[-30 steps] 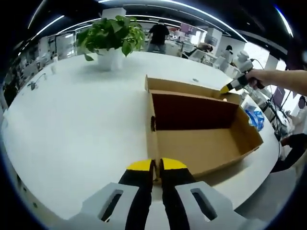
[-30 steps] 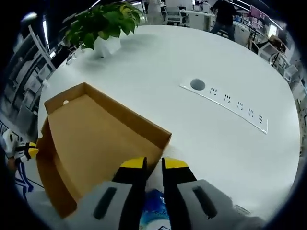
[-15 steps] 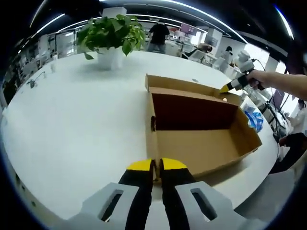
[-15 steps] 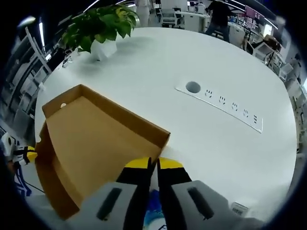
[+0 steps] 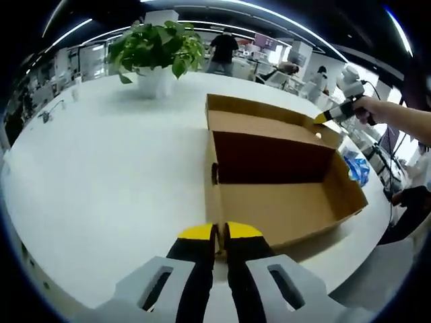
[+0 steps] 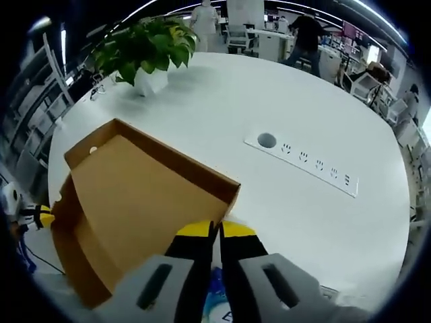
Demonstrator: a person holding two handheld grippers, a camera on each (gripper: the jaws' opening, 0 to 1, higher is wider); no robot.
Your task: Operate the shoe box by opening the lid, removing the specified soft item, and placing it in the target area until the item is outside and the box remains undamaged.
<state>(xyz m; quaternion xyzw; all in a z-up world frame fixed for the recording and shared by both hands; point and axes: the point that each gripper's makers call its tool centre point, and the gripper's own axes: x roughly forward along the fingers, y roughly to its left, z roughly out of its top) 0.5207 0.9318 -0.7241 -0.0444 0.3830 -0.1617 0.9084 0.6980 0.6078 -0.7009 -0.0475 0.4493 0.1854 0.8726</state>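
A brown cardboard shoe box [image 5: 283, 208] stands open on the round white table [image 5: 101, 168], its inside bare. My left gripper [image 5: 217, 234] is shut on the box's near corner wall. The lid [image 5: 269, 124] stands up at the far side, its inner face [image 6: 135, 195] toward the right gripper view. My right gripper [image 6: 215, 230] is shut on the lid's free edge, and it is also seen, held by a person's arm, at the lid's far corner [image 5: 328, 116]. A blue and white soft packet [image 5: 357, 167] lies on the table beside the box, below the right gripper's jaws [image 6: 214, 299].
A potted green plant [image 5: 158, 50] stands at the far side of the table [image 6: 145, 50]. A socket strip [image 6: 303, 161] with a round cable hole is set into the tabletop. The table edge runs close behind the box. People stand among desks far off.
The right gripper's jaws, apart a second ago, have shut on the lid's edge. The lid has tipped up a little. The left gripper and the box have stayed put.
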